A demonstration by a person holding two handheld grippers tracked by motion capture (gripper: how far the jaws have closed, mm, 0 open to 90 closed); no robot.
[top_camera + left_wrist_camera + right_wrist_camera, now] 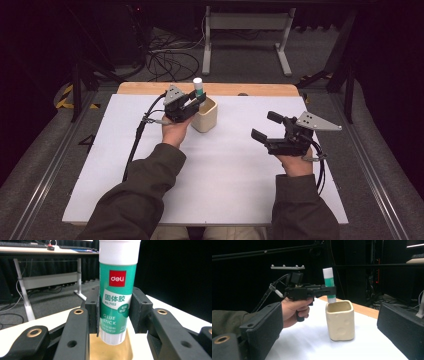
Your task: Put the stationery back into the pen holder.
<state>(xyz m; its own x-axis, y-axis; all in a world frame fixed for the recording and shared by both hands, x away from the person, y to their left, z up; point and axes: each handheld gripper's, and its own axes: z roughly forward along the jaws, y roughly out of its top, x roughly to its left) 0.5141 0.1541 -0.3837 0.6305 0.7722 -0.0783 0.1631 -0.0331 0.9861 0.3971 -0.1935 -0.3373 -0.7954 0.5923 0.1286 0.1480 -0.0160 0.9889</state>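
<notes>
White sheeting covers the table (pixel 225 175), with a strip of bare wood along its far edge and cables on the dark floor behind. From the high view, the left gripper (pixel 197 101) holds a glue stick (pixel 198 86) upright over a cream cup (pixel 206 116). The right gripper view gives the side-on height: the stick's lower end sits at about the cup's rim, perhaps just inside. Writing is legible in the left gripper view, where the green label reads "deli" in a red square, Chinese characters, "No.7102" and "GLUE STICK"; both pads pinch the tube mid-body. The left hand (pixel 175 131) grips its handle, the tool level. The right gripper (pixel 265 127) rests apart, jaws spread wide with nothing between them, pointing toward the cup.
</notes>
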